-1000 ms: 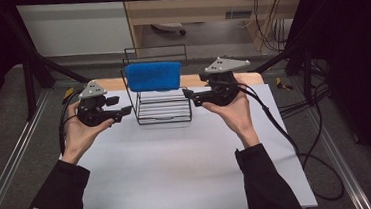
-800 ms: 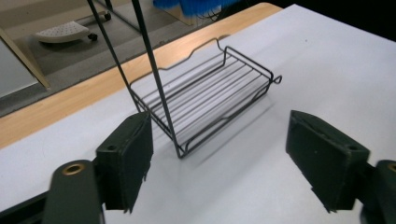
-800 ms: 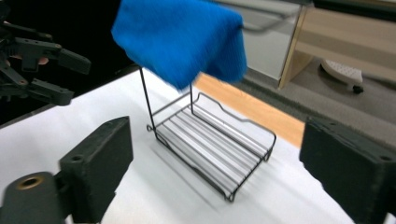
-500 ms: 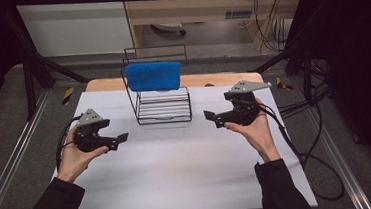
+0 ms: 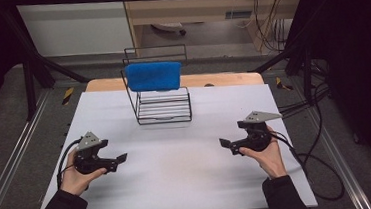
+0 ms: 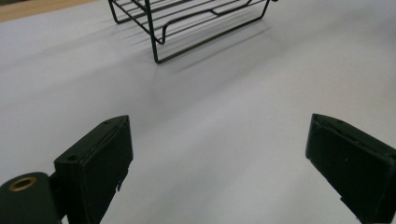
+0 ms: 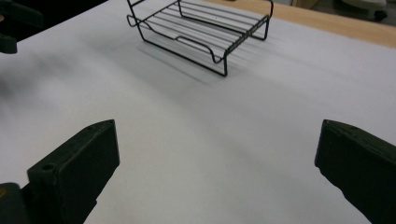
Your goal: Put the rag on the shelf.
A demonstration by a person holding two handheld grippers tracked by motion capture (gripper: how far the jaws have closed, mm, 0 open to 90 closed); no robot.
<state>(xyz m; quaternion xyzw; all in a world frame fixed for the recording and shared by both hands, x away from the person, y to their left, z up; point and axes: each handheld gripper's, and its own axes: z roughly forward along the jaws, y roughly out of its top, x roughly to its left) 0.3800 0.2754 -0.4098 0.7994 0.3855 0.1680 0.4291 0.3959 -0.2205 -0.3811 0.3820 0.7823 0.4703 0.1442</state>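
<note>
A black wire rack [image 5: 163, 106] stands at the back middle of the white table top [image 5: 189, 179], with a blue cloth [image 5: 152, 76] draped over its upper rail. My left gripper [image 5: 120, 160] is low over the table at the front left, well apart from the rack. The right gripper [image 5: 225, 144] is at the front right, pointing inward. Both pairs of jaws have just been opening and now stand open with nothing between them. The left gripper view has its gripper [image 6: 219, 154] over bare table, the rack [image 6: 187, 28] beyond. The right gripper [image 7: 217, 158] faces the rack [image 7: 201, 32] too.
A wooden strip [image 5: 221, 79] runs along the table's far edge behind the rack. Cables [image 5: 318, 164] trail off the right side of the table. Metal rails [image 5: 7, 163] lie on the floor at the left. The left gripper's tip [image 7: 14, 23] is at the right gripper view's top left.
Both grippers have drawn back from the rack's sides toward the person, spread outward and sunk close to the table. The blue cloth stays draped on the rack.
</note>
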